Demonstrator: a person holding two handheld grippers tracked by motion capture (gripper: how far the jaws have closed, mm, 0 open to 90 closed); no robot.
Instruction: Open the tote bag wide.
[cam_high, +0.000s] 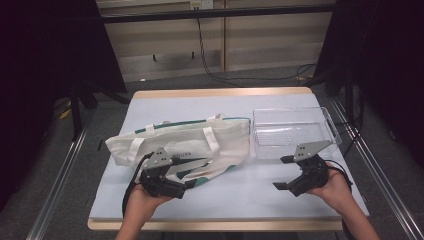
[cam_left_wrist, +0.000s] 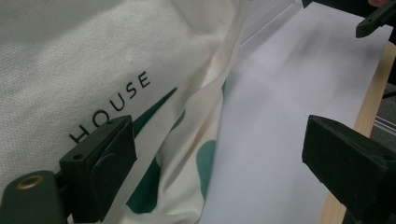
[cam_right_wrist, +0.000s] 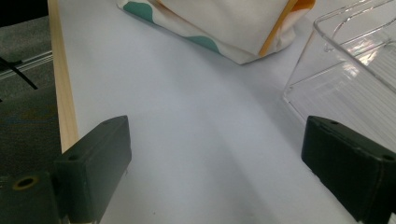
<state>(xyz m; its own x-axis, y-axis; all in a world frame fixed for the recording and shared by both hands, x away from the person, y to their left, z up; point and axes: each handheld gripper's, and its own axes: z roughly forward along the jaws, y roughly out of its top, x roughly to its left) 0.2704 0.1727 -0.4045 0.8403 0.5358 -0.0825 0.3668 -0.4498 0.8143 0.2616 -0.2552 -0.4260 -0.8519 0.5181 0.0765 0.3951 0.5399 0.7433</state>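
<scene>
Fingers (cam_left_wrist: 100, 163) of the left gripper (cam_high: 172, 184) are standing wide apart with nothing pinched between them; one is lying against the near edge of the bag (cam_high: 185, 145), by the printed letters, and the other is hanging over bare table. The right gripper (cam_high: 284, 172) is also gaping wide and empty, hovering over the sheet just beside the near corner of the bin (cam_high: 295, 131).

The bag, cream cloth with teal patches and pale straps, is lying flat on the left half of the table (cam_high: 240, 192), its right end nearly touching the clear, empty bin on the right. A pale bluish-white sheet is covering the tabletop, and a light wooden rim (cam_high: 220, 93) is showing at the edges. Grey carpet (cam_high: 102, 130) is spreading around the table, metal rails are running along both sides, black cables (cam_high: 212, 65) are trailing down the panelled back wall, and dark curtains are hanging left and right.
</scene>
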